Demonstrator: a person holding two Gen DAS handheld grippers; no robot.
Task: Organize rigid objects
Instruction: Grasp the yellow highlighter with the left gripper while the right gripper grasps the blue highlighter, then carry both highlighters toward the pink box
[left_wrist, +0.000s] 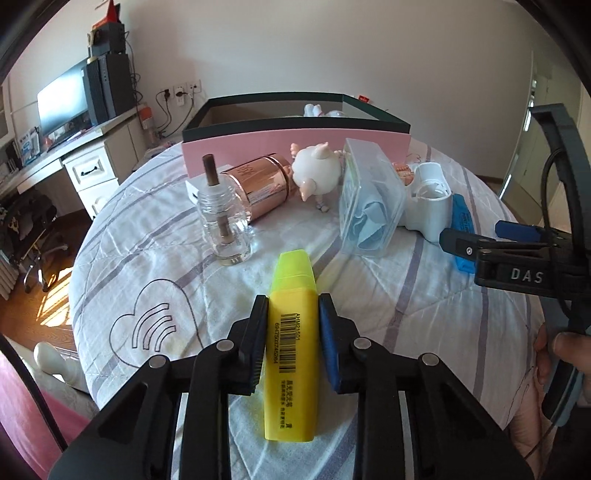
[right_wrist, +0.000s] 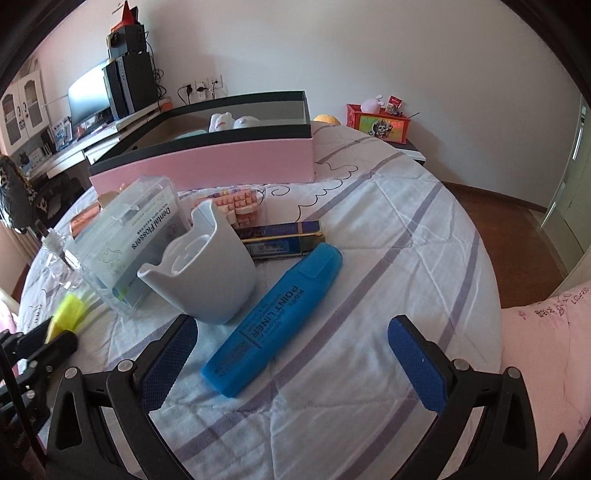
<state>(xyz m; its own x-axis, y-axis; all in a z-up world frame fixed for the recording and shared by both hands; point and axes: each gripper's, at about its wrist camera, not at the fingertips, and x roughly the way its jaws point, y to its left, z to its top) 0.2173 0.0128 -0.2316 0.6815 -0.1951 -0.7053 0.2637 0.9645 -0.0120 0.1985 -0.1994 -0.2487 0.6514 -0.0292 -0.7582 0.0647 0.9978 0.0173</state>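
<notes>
A yellow highlighter (left_wrist: 293, 391) lies on the quilted cloth with my left gripper (left_wrist: 293, 306) shut on its body, pads pressing both sides and the cap pointing away. In the right wrist view its cap (right_wrist: 70, 310) shows at the lower left. A blue highlighter (right_wrist: 273, 321) lies diagonally on the cloth, its near end between the fingers of my right gripper (right_wrist: 291, 332). That gripper is open and touches nothing. A pink box with a dark rim (right_wrist: 207, 166) stands at the back, with white toys inside.
On the cloth stand a glass bottle with a stick (left_wrist: 225, 229), a rose-gold can (left_wrist: 258, 184), a white pig figure (left_wrist: 317, 170), a clear floss box (right_wrist: 125, 243), a white cup (right_wrist: 207, 273) and a dark flat box (right_wrist: 284, 240). A desk with a monitor (left_wrist: 62, 99) is at the left.
</notes>
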